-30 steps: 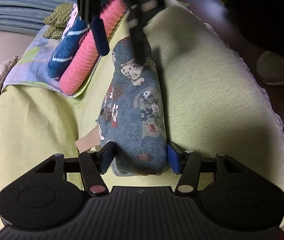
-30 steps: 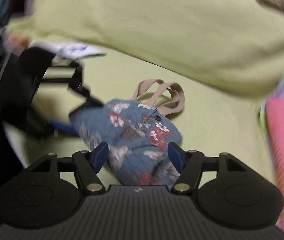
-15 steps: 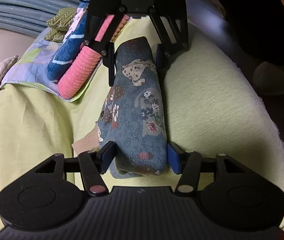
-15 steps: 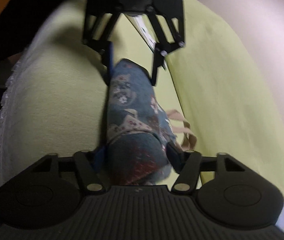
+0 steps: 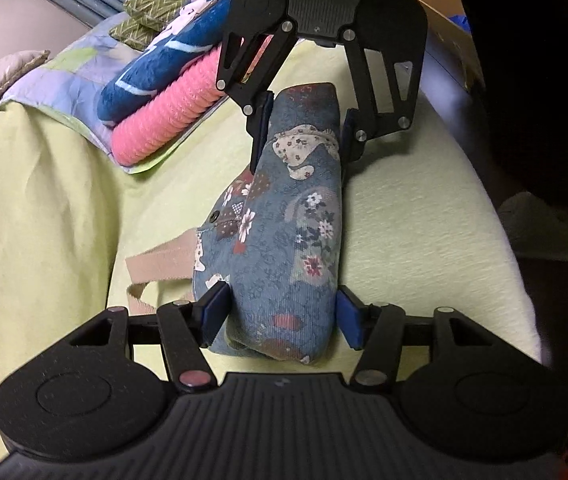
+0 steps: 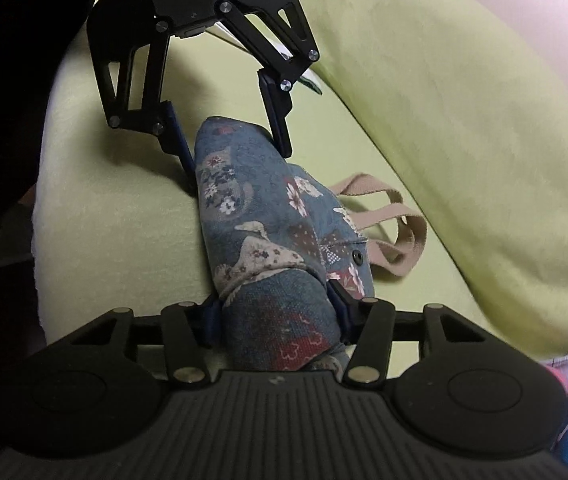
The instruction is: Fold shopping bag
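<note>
The shopping bag (image 5: 287, 224) is blue floral cloth, folded into a long roll on a yellow-green cover (image 5: 411, 216). Its beige handles (image 5: 156, 260) stick out to one side. My left gripper (image 5: 280, 316) straddles the near end, with both fingers close beside the roll. My right gripper (image 5: 303, 128) faces it from the far end, its fingers pressed on the roll. In the right wrist view my right gripper (image 6: 276, 312) squeezes the bag (image 6: 268, 224), and the left gripper (image 6: 232, 144) stands at the far end, with the handles (image 6: 383, 216) at the right.
A pink ribbed roll (image 5: 172, 120) and a blue patterned cloth (image 5: 156, 68) lie on a pale mat at the back left. Green herringbone cushions (image 5: 148, 12) sit behind them. The cover's edge (image 5: 515, 264) drops to a dark floor on the right.
My right gripper swung round to the far end of the bag and closed on it. My left gripper has stayed at the near end.
</note>
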### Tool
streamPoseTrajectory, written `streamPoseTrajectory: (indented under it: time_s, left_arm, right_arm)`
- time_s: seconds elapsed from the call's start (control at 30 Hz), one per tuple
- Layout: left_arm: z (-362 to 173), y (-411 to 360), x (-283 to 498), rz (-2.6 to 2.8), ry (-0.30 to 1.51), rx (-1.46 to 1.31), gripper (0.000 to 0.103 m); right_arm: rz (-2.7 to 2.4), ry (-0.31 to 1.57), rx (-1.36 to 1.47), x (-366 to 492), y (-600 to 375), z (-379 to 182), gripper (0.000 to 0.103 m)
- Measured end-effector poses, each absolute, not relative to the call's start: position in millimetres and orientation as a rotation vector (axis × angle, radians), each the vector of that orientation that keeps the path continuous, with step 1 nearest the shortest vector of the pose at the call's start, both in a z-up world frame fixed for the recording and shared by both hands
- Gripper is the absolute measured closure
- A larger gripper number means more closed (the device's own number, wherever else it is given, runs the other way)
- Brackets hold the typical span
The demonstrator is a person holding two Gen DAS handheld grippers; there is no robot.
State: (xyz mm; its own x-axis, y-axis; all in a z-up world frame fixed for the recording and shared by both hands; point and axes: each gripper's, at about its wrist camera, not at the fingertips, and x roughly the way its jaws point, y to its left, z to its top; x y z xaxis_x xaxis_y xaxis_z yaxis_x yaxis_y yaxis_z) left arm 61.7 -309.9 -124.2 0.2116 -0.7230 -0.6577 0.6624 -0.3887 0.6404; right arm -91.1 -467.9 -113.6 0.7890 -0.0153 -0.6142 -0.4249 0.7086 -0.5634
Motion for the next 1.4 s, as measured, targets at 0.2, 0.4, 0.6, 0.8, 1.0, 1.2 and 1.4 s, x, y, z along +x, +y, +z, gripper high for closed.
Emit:
streamPoseTrajectory:
  time_s: [0.2, 0.4, 0.6, 0.8, 1.0, 1.2, 1.4]
  left_arm:
    - [-118.2, -298.5, 48.5, -1.502, 0.001, 1.277, 0.044]
    - [-108.2, -286.1, 43.8, -1.561, 0.145, 1.175, 0.044]
    - [-97.4, -295.4, 65.0, -1.604, 0.272, 1.093, 0.044]
    - [-92.3, -302.7, 90.3, -1.638, 0.356, 1.019, 0.044]
    - [-95.8, -315.9, 103.6, -1.632, 0.371, 1.024, 0.044]
    - [-107.0, -321.4, 108.7, -1.608, 0.359, 1.055, 0.044]
    - [-117.5, -329.7, 113.9, -1.588, 0.359, 1.061, 0.044]
  right_arm:
    - [0.276, 0.680, -0.695, -100.3, -455.6, -103.4, 0.054]
    - [0.371, 0.745, -0.530, -112.7, -457.1, -87.1, 0.054]
    - [0.466, 0.811, -0.233, -97.0, -498.6, -76.1, 0.053]
    - [0.528, 0.854, 0.157, -82.0, -549.7, -83.0, 0.053]
    - [0.552, 0.869, 0.493, -72.0, -593.2, -99.8, 0.053]
    - [0.520, 0.890, 0.709, -68.5, -615.4, -108.3, 0.054]
    - [0.449, 0.934, 0.807, -67.5, -620.4, -108.9, 0.054]
